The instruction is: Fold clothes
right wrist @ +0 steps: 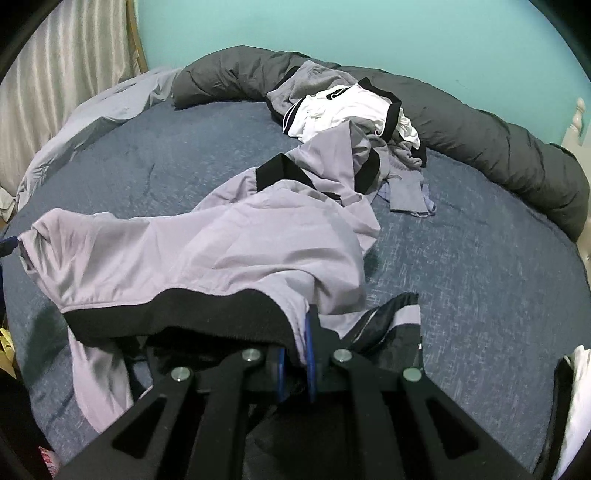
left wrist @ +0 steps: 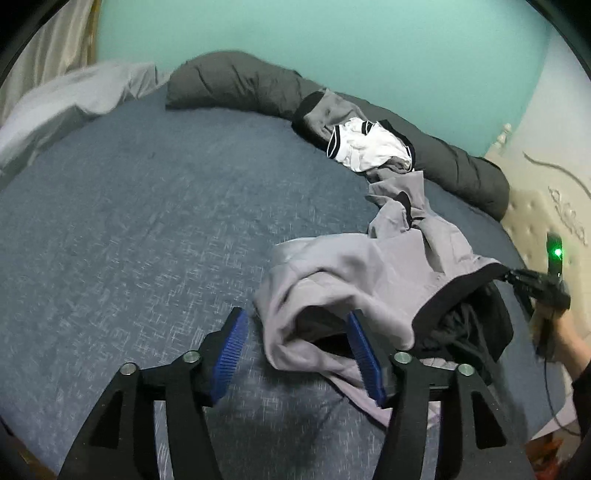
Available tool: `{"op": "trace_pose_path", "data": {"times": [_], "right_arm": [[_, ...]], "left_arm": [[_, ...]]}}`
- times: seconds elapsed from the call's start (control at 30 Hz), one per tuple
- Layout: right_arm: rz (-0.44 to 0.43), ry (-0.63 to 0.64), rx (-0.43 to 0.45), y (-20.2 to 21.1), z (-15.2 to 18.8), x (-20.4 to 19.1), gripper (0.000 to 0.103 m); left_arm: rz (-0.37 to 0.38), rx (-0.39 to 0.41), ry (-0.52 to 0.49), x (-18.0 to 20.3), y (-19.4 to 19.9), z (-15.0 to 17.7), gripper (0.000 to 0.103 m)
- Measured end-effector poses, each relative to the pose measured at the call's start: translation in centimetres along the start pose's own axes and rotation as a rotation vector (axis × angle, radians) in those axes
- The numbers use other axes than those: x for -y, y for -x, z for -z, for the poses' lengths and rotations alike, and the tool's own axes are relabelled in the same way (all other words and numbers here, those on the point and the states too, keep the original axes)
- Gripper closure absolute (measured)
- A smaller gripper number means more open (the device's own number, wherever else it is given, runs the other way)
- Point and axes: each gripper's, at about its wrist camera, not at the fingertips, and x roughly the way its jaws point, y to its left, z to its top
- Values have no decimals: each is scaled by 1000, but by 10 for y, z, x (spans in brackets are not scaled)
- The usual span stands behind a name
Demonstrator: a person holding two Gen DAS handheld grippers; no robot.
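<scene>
A pale lilac-grey jacket of smooth fabric with black ribbed hem and cuffs [right wrist: 207,240] lies crumpled across the middle of the blue-grey woven bed cover [right wrist: 480,266], one sleeve trailing toward the far side of the bed. The right gripper [right wrist: 295,354] has its blue pads pressed together on the jacket's near edge, just by the black hem band, lifting that edge off the bed. The left gripper [left wrist: 297,354] stands open beside the jacket's other end; its right blue pad sits against a fold of the lilac cloth, its left pad over bare cover, and nothing is clamped. Beyond the jacket, touching its far sleeve, is a heap of grey clothes topped by a white garment with black trim [right wrist: 343,110]. Behind that heap a long dark grey rolled quilt [right wrist: 498,147] runs along the turquoise wall [right wrist: 332,29]. A light grey pillow [left wrist: 66,103] lies at the far left corner of the bed.
</scene>
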Motion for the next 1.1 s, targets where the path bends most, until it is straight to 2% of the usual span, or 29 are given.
{"op": "trace_pose_path", "data": {"times": [0.1, 0.2, 0.27, 0.33, 0.43, 0.6, 0.67, 0.73, 0.87, 0.97, 1.03, 1.07, 1.1], "right_arm": [[-6, -9, -1, 6, 1, 0, 95], [-16, -24, 13, 13, 0, 3, 95], [-20, -28, 18, 15, 0, 4, 95], [-28, -39, 18, 16, 1, 5, 95], [-40, -57, 18, 16, 3, 6, 95], [-56, -64, 17, 15, 3, 7, 95], [-64, -69, 22, 16, 3, 8, 95], [-71, -69, 27, 17, 3, 8, 95], [-83, -57, 37, 18, 4, 6, 95], [-91, -58, 43, 18, 5, 5, 95], [-99, -71, 48, 18, 5, 5, 95], [-103, -75, 51, 18, 5, 5, 95], [-104, -72, 55, 20, 5, 4, 95]], "left_arm": [[20, -7, 13, 9, 8, 5, 34], [-1, -8, -2, 16, 17, 7, 34], [38, -23, -38, 30, 17, 6, 34], [27, -25, -95, 50, 14, 6, 34], [53, -60, -125, 76, -8, 9, 33], [40, -144, -222, 119, -62, 25, 33], [35, -187, -185, 121, -82, 32, 33], [47, -214, -107, 114, -98, 35, 33], [70, -191, 20, 95, -110, 29, 33], [63, -183, 16, 94, -120, 22, 33], [91, -202, 20, 94, -132, 20, 41], [92, -211, 24, 92, -135, 19, 60], [92, -216, 26, 89, -135, 18, 74]]}}
